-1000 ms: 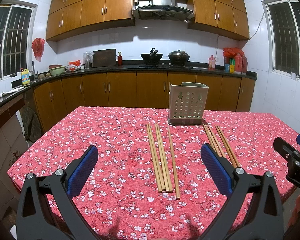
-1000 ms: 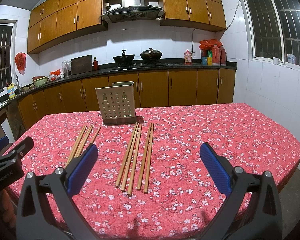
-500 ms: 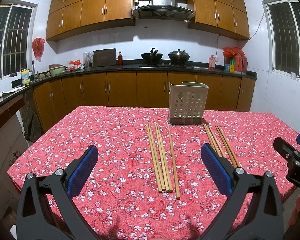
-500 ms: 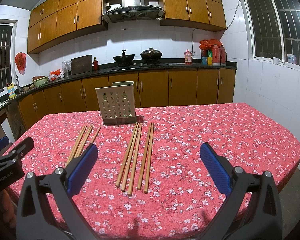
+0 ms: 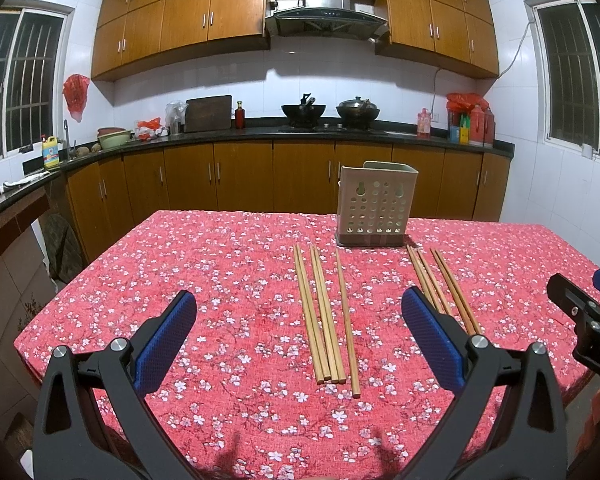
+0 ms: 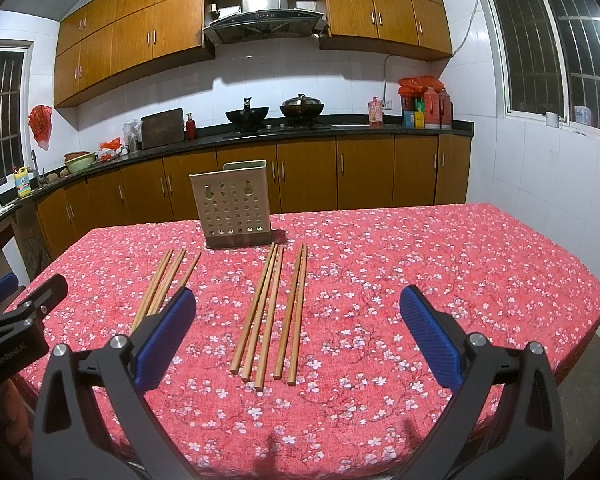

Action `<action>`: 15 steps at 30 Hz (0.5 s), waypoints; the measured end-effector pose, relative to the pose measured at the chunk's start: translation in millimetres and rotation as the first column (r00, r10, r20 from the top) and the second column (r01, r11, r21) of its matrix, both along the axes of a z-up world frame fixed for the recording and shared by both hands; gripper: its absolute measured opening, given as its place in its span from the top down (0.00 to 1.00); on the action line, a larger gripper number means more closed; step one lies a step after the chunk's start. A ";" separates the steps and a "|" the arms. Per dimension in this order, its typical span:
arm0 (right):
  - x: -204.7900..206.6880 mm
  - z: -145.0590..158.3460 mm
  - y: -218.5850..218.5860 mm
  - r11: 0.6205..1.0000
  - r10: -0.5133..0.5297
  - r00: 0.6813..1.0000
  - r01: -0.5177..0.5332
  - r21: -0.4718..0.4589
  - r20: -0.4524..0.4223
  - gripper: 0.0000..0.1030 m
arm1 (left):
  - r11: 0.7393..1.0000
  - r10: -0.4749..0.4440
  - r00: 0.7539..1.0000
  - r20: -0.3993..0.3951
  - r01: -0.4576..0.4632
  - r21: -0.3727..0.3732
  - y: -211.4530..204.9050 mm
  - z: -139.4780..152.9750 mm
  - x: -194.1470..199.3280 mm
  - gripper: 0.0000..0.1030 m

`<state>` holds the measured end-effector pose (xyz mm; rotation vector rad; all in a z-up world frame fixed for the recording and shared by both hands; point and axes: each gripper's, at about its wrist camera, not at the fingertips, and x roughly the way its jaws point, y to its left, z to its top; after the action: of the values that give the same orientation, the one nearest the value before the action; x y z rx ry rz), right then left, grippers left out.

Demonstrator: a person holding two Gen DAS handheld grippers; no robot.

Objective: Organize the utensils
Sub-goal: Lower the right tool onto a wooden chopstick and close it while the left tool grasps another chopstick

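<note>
Nothing moved; right chopsticks (image 5: 444,288) partly gripper-hidden.

No visible change, chopsticks (image 5: 324,316) apparently unmoved, both views matching earlier ones

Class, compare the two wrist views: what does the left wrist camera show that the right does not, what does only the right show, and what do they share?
Only the left view shows the right gripper at its right edge and the whole left chopstick group. Only the right view shows the left gripper at its left edge and the whole right chopstick group. Both show the perforated holder, the floral tablecloth and open, empty jaws.
</note>
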<state>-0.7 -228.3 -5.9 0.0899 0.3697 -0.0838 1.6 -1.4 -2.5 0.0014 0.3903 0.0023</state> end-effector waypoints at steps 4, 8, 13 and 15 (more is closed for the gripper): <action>2.9 -2.3 -1.4 1.000 -0.004 1.000 0.005 0.004 -0.012 0.04 | 1.000 0.007 1.000 -0.016 -0.007 -0.008 2.1 -1.5 3.9 0.02; 9.7 -7.0 -4.0 1.000 -0.009 0.999 0.010 0.008 -0.033 0.04 | 0.999 0.019 0.998 -0.067 -0.021 -0.030 10.7 -13.2 17.4 0.02; 26.1 -18.4 -10.0 0.999 -0.028 0.996 0.030 0.026 -0.087 0.04 | 0.998 0.034 0.989 -0.142 -0.041 -0.049 22.6 -24.6 31.9 0.02; 33.1 -22.3 -14.2 0.998 -0.034 0.993 0.038 0.041 -0.112 0.04 | 0.998 0.034 0.985 -0.169 -0.043 -0.053 25.1 -29.1 39.6 0.02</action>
<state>32.4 -242.5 -28.2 0.1344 0.4815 -0.1168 41.2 23.7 -31.6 -0.0627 0.5593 0.0296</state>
